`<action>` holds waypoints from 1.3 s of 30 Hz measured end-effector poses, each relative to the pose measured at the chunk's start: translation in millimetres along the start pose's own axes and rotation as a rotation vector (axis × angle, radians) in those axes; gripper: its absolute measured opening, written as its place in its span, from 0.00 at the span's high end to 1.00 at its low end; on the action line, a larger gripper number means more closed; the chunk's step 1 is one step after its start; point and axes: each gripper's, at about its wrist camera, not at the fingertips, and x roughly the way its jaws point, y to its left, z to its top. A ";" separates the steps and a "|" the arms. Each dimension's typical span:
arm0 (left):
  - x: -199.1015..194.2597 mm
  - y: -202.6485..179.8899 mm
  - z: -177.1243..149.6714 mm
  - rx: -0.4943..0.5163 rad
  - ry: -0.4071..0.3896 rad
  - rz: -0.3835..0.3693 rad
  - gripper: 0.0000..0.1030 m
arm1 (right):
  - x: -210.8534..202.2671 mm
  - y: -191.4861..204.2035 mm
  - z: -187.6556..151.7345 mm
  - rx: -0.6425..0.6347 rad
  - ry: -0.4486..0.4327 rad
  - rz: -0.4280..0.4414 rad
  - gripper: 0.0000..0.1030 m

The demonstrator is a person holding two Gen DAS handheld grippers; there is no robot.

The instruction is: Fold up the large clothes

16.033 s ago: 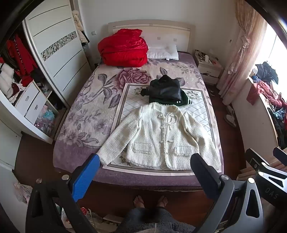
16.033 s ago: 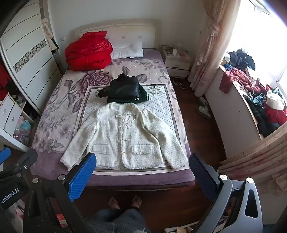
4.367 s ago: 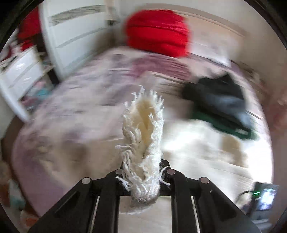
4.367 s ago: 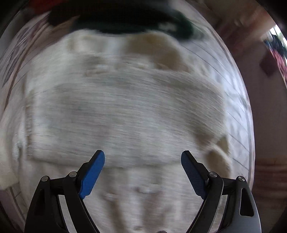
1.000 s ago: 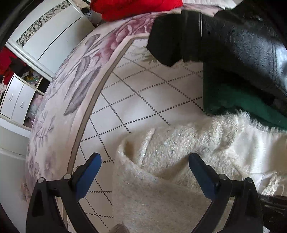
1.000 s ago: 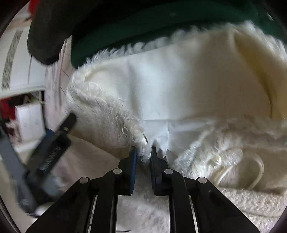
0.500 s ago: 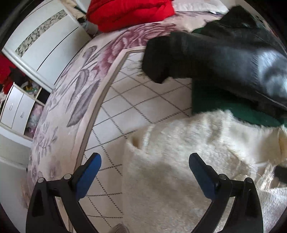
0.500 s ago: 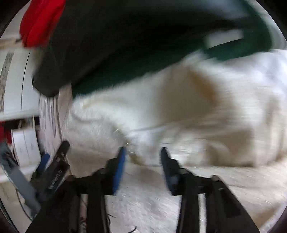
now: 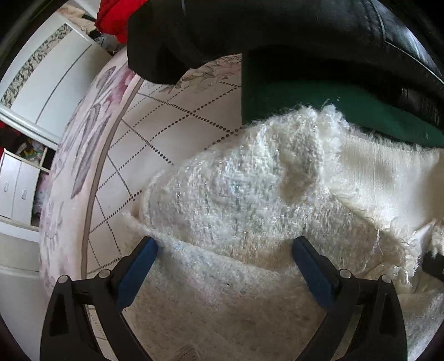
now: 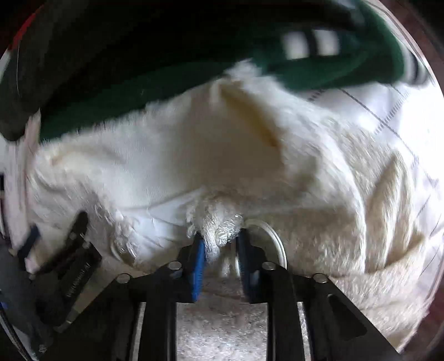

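Collar grab on the white jacket (image 9: 249, 194)

Right gripper (image 10: 219, 244) has just been closing, seemingly pinching collar fringe — left gripper (image 9: 224, 247) gapes empty; clamp shoulder before lifting.

- we count one white fuzzy jacket (image 9: 249, 194).
- we count one black leather jacket (image 9: 277, 27).
- we count one green garment (image 9: 319, 102) under the black one.
- we count one red bundle (image 9: 116, 14) at the far edge.
- we count one quilted mat (image 9: 172, 133) on one floral bedspread (image 9: 72, 177).
- we count one wardrobe (image 9: 55, 75).
- we count two grippers, the left gripper (image 9: 224, 261) and the right gripper (image 10: 219, 250).
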 end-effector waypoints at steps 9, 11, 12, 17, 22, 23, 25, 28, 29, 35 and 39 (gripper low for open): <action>1.5 9.7 5.0 -0.012 0.018 -0.027 0.01 | 4.2 -9.2 4.7 0.042 0.040 0.101 0.79; -8.6 20.5 7.8 -0.038 0.006 -0.051 0.01 | 1.8 -16.0 8.5 0.030 0.081 0.171 0.62; -17.8 25.3 8.1 -0.058 -0.009 -0.066 0.01 | -11.6 -35.1 11.6 0.036 0.110 0.237 0.46; -82.0 32.9 -4.4 -0.124 -0.085 -0.142 0.01 | -91.8 -103.3 -20.4 0.095 -0.027 0.313 0.29; -110.0 -13.3 -39.3 -0.061 -0.065 -0.176 0.01 | -130.1 -200.4 -84.8 0.179 -0.063 0.046 0.29; -109.9 -26.8 -44.7 -0.041 -0.046 -0.181 0.01 | -130.3 -226.6 -95.9 0.181 -0.032 -0.012 0.29; -103.5 -55.3 -58.8 0.004 -0.007 -0.196 0.01 | -115.8 -262.2 -125.9 0.129 0.064 -0.112 0.29; -92.6 -87.4 -72.8 0.081 0.005 -0.160 0.01 | -69.1 -264.2 -149.8 -0.024 0.211 -0.179 0.29; -87.7 -98.0 -77.5 0.110 0.007 -0.140 0.01 | -57.1 -264.2 -153.8 -0.058 0.226 -0.186 0.29; -65.5 -110.6 -79.5 0.134 0.026 -0.119 0.00 | -23.0 -253.9 -132.5 -0.212 0.065 -0.184 0.40; -63.9 -109.8 -78.4 0.123 0.032 -0.118 0.00 | -37.9 -292.8 -126.3 -0.035 0.106 -0.006 0.39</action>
